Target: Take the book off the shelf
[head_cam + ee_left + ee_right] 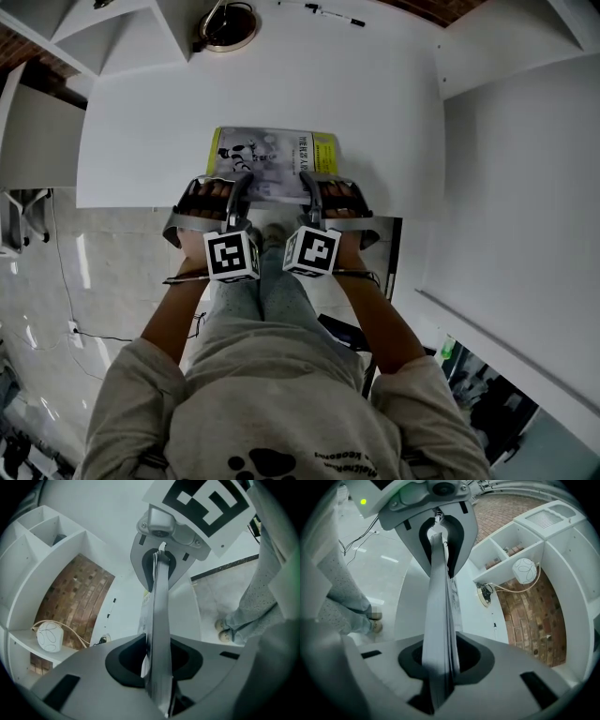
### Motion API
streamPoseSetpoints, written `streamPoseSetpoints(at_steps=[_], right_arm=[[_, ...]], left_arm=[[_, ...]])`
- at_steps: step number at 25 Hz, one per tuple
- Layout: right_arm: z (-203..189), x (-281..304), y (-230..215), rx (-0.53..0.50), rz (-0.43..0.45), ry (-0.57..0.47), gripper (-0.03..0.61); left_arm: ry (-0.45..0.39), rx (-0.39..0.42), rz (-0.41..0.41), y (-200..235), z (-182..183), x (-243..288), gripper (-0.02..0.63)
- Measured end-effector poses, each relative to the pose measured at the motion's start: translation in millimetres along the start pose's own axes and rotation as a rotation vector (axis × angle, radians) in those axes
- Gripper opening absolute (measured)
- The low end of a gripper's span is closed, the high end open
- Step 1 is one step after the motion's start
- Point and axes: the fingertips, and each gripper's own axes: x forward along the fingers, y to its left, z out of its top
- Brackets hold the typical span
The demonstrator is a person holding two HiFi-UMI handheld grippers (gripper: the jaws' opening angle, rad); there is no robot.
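The book [272, 161] has a grey and yellow cover and lies flat over the near part of the white table [141, 131]. Both grippers hold it by its near edge. My left gripper [228, 194] is shut on its left half and my right gripper [321, 194] on its right half. In the left gripper view the book [158, 620] runs edge-on between my jaws [157, 662], with the right gripper [161, 531] clamped on it further along. The right gripper view shows the same book [439, 620] edge-on in its jaws [440, 660], the left gripper [440, 508] beyond.
White shelving [103, 37] stands at the back left and a white panel [511, 56] at the right. A round dish with a cable [228, 25] and a marker pen [330, 14] lie at the table's far end. A white ball-shaped object [526, 570] sits in a shelf compartment by a brick wall [534, 616].
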Motion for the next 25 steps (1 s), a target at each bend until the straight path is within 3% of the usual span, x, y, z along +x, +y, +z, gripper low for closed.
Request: streamPoseSetpoints(at_steps=[12,19,25], right_arm=[[-13,36,25,-0.041,0.098,0.038,0.111],[-13,37,28,-0.03,0.151,0.041,0.175],[-15,26,38,-0.016,0.247,0.044,0.233]], left_arm=[[0.061,-0.059,-0.162,-29,-11,36,0.112],[0.072,-0.137,-0.256,-37,-14,37,0.162],[0.086,-0.169,-0.342,-44,-14,29,0.213]])
